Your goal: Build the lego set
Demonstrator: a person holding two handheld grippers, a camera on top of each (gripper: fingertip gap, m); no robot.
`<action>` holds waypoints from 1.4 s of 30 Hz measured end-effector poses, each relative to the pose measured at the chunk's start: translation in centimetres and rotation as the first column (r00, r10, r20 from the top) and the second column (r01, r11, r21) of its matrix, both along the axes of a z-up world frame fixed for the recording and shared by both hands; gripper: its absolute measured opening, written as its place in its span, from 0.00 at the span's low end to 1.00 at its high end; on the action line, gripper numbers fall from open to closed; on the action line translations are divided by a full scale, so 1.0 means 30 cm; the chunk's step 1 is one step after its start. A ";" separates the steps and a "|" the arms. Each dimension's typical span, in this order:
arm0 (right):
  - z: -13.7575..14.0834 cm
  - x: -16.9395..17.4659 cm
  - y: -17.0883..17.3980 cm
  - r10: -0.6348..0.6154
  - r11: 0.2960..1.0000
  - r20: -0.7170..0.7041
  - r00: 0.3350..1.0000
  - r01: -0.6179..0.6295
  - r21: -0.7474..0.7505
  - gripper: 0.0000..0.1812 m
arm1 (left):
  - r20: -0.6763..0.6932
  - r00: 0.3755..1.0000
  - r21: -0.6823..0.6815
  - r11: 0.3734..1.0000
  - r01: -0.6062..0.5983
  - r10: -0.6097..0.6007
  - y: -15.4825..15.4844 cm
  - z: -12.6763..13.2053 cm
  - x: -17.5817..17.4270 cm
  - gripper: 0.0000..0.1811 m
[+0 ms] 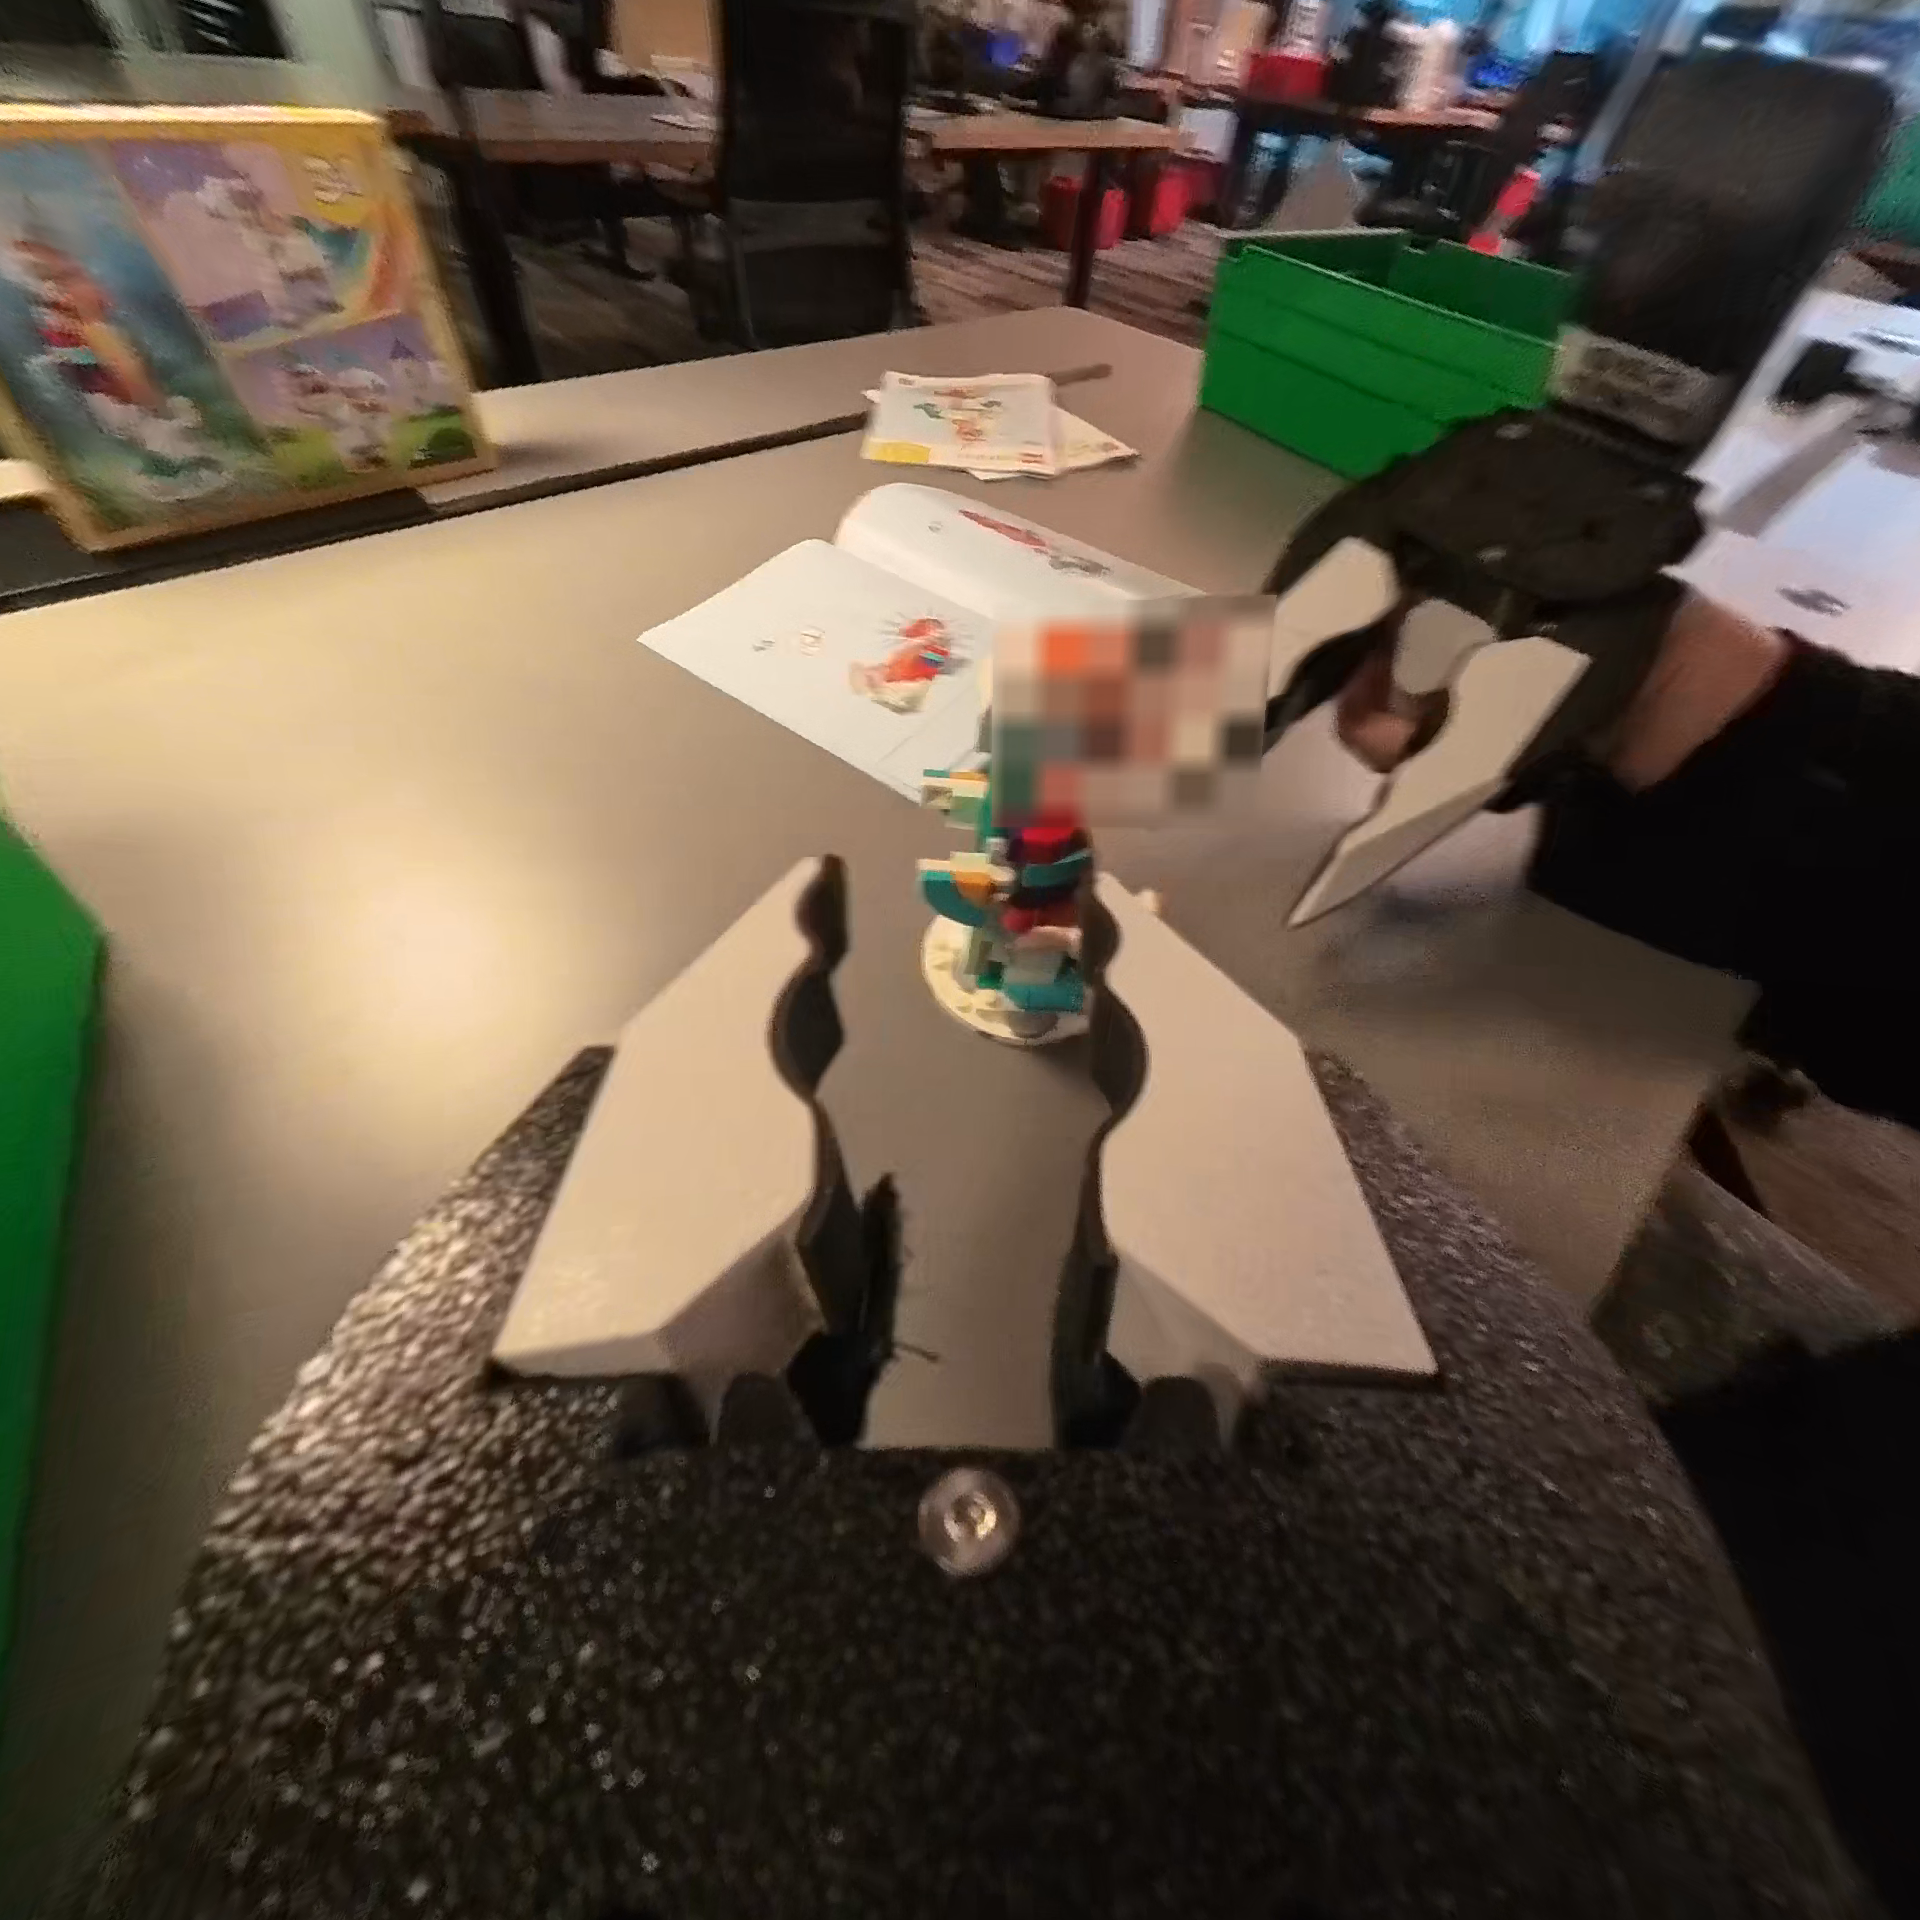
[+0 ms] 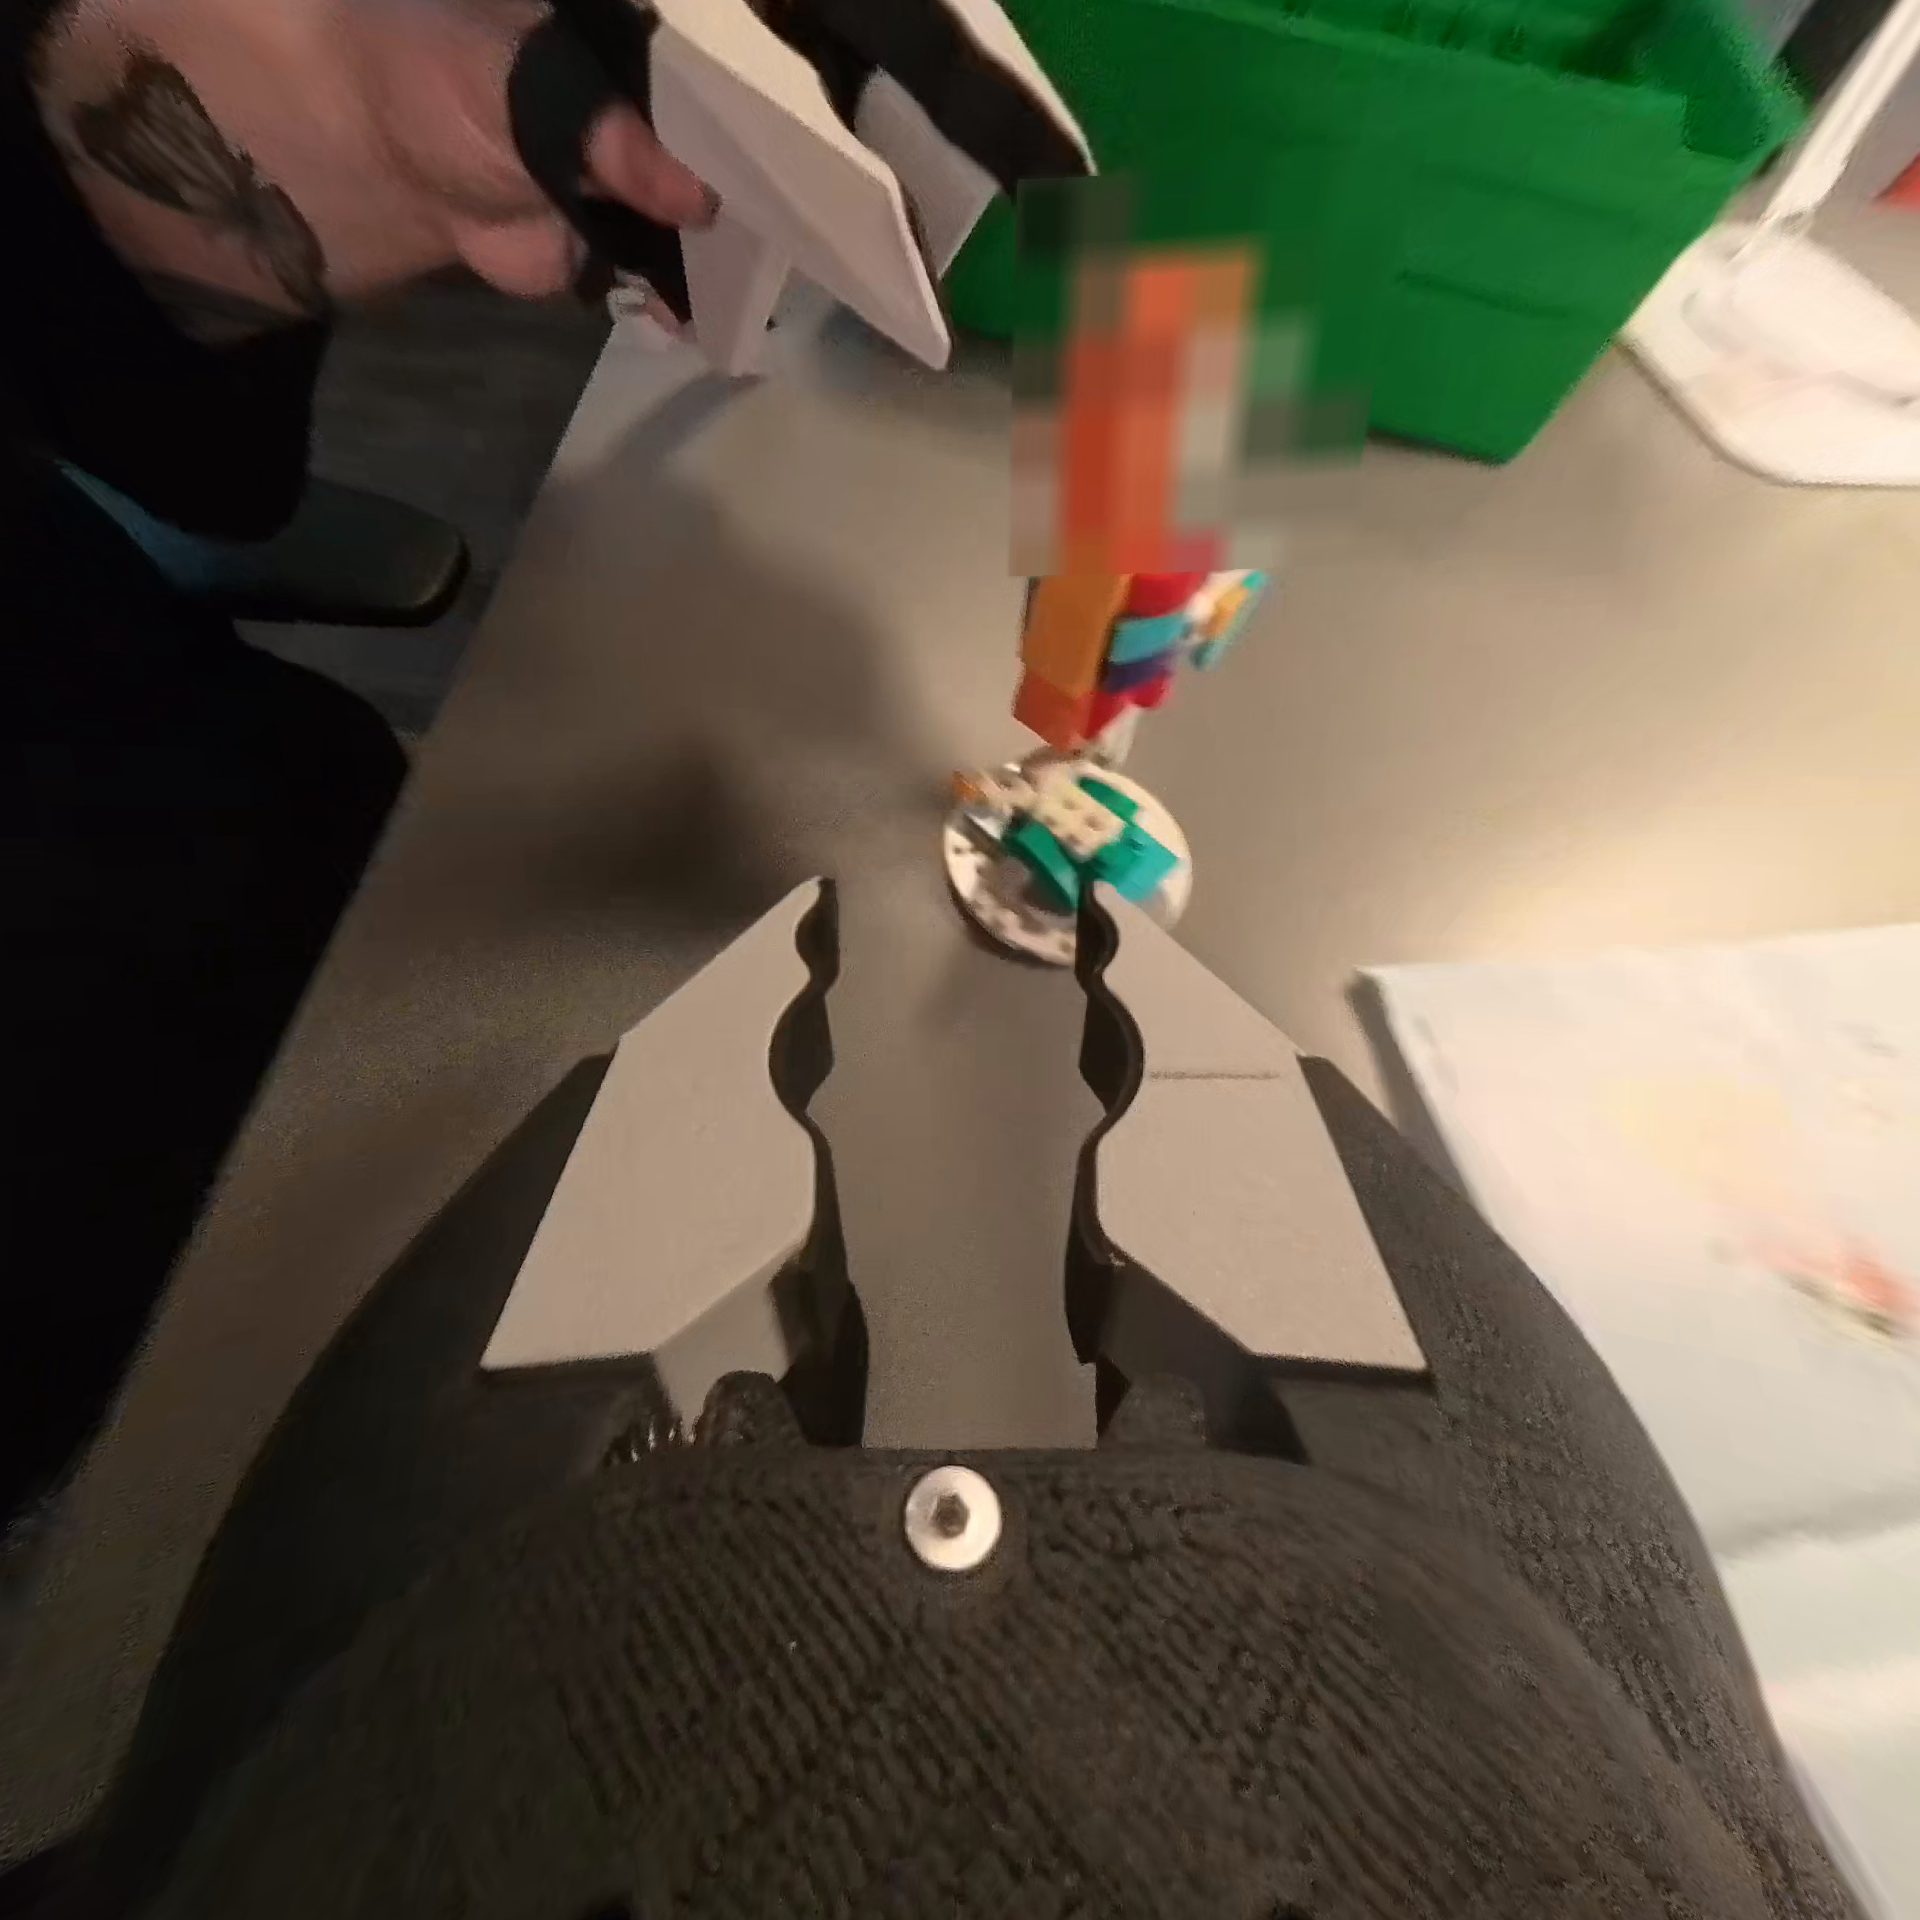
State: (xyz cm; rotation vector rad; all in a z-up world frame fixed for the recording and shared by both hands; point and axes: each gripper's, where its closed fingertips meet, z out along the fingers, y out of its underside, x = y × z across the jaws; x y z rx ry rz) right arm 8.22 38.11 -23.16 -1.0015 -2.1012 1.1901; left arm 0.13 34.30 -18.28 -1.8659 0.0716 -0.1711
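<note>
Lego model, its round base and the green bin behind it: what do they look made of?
Lego model: glossy moulded plastic, judging by bright block colours and studded bricks. Its round base: pale, possibly clear or white plastic with a studded rim; blur leaves it open. Green bin: matt, uniformly coloured, with stepped walls, probably plastic.

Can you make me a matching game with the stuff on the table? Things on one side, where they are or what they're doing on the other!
Things:
1. lego figure
2. open instruction booklet
3. green bin
4. left hand-held gripper

States or places:
A. lying flat behind the figure
B. standing on a round white base
C. open, holding nothing
D. far right corner of the table

Pairs: 1-B, 2-A, 3-D, 4-C
</note>
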 end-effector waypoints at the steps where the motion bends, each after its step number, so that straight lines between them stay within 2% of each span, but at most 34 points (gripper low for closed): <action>1: 0.009 0.017 0.042 -0.004 0.999 -0.052 0.999 0.006 0.035 0.23 | -0.007 0.997 0.019 0.996 -0.082 0.083 0.001 0.005 -0.035 0.33; 3: 0.046 0.048 0.191 -0.115 0.988 -0.187 0.976 0.131 0.077 0.20 | -0.024 0.977 0.064 0.975 -0.211 0.213 -0.005 0.019 -0.089 0.50; 5: 0.122 0.097 0.400 -0.319 0.933 -0.344 0.883 0.356 0.047 0.20 | -0.028 0.969 0.063 0.968 -0.244 0.246 -0.008 0.015 -0.090 0.61; 6: 0.171 0.134 0.502 -0.409 0.885 -0.439 0.800 0.464 0.022 0.20 | -0.039 0.969 0.048 0.969 -0.243 0.245 -0.006 0.002 -0.081 0.64; 8: 0.266 0.228 0.670 -0.527 0.765 -0.609 0.594 0.643 -0.034 0.20 | -0.057 0.979 0.004 0.980 -0.197 0.197 0.011 -0.036 -0.039 0.65; 10: 0.334 0.319 0.778 -0.591 0.639 -0.708 0.387 0.761 -0.117 0.18 | -0.063 0.986 -0.033 0.987 -0.160 0.158 0.038 -0.070 0.001 0.67; 11: 0.357 0.352 0.808 -0.612 0.593 -0.730 0.303 0.787 -0.171 0.17 | -0.067 0.986 -0.049 0.987 -0.154 0.151 0.054 -0.083 0.014 0.67; 13: 0.372 0.381 0.834 -0.639 0.548 -0.738 0.217 0.802 -0.239 0.16 | -0.089 0.985 -0.073 0.985 -0.156 0.150 0.089 -0.101 0.029 0.69; 15: 0.357 0.378 0.847 -0.637 0.513 -0.745 0.199 0.831 -0.216 0.16 | -0.120 0.980 -0.091 0.981 -0.169 0.157 0.126 -0.114 0.030 0.69; 19: 0.320 0.348 0.857 -0.615 0.467 -0.754 0.230 0.877 -0.113 0.15 | -0.149 0.974 -0.123 0.974 -0.192 0.173 0.182 -0.136 0.025 0.69; 23: 0.297 0.339 0.863 -0.648 0.464 -0.716 0.260 0.880 -0.100 0.15 | -0.205 0.957 -0.152 0.959 -0.238 0.205 0.190 -0.163 -0.005 0.66; 27: 0.300 0.361 0.885 -0.675 0.429 -0.703 0.223 0.894 -0.129 0.14 | -0.225 0.944 -0.169 0.945 -0.281 0.241 0.169 -0.176 -0.042 0.64; 29: 0.304 0.372 0.896 -0.684 0.410 -0.702 0.199 0.901 -0.144 0.14 | -0.250 0.930 -0.175 0.933 -0.316 0.268 0.153 -0.177 -0.076 0.67; 31: 0.307 0.381 0.905 -0.679 0.395 -0.711 0.183 0.908 -0.143 0.14 | -0.266 0.913 -0.169 0.918 -0.360 0.309 0.123 -0.164 -0.112 0.75; 33: 0.308 0.385 0.917 -0.651 0.387 -0.737 0.183 0.915 -0.115 0.13 | -0.307 0.885 -0.102 0.912 -0.397 0.351 0.079 -0.101 -0.127 0.79; 36: 0.292 0.380 0.954 -0.584 0.394 -0.776 0.239 0.919 -0.013 0.13 | -0.442 0.838 0.075 0.944 -0.322 0.321 0.061 0.059 -0.016 0.70; 38: 0.275 0.371 0.990 -0.567 0.418 -0.775 0.281 0.908 0.023 0.13 | -0.505 0.840 0.119 0.980 -0.161 0.199 0.123 0.120 0.154 0.61; 39: 0.268 0.366 1.011 -0.572 0.433 -0.767 0.291 0.901 0.019 0.13 | -0.538 0.835 0.112 0.992 -0.065 0.116 0.170 0.128 0.250 0.53; 40: 0.267 0.362 1.029 -0.580 0.447 -0.760 0.294 0.895 0.005 0.13 | -0.586 0.810 0.073 0.996 0.058 -0.004 0.219 0.114 0.353 0.34; 41: 0.271 0.360 1.040 -0.581 0.463 -0.758 0.295 0.886 -0.010 0.13 | -0.633 0.769 0.032 0.988 0.149 -0.095 0.274 0.096 0.436 0.22; 42: 0.277 0.360 1.046 -0.577 0.479 -0.761 0.296 0.877 -0.022 0.13 | -0.666 0.734 0.007 0.982 0.189 -0.137 0.339 0.080 0.491 0.21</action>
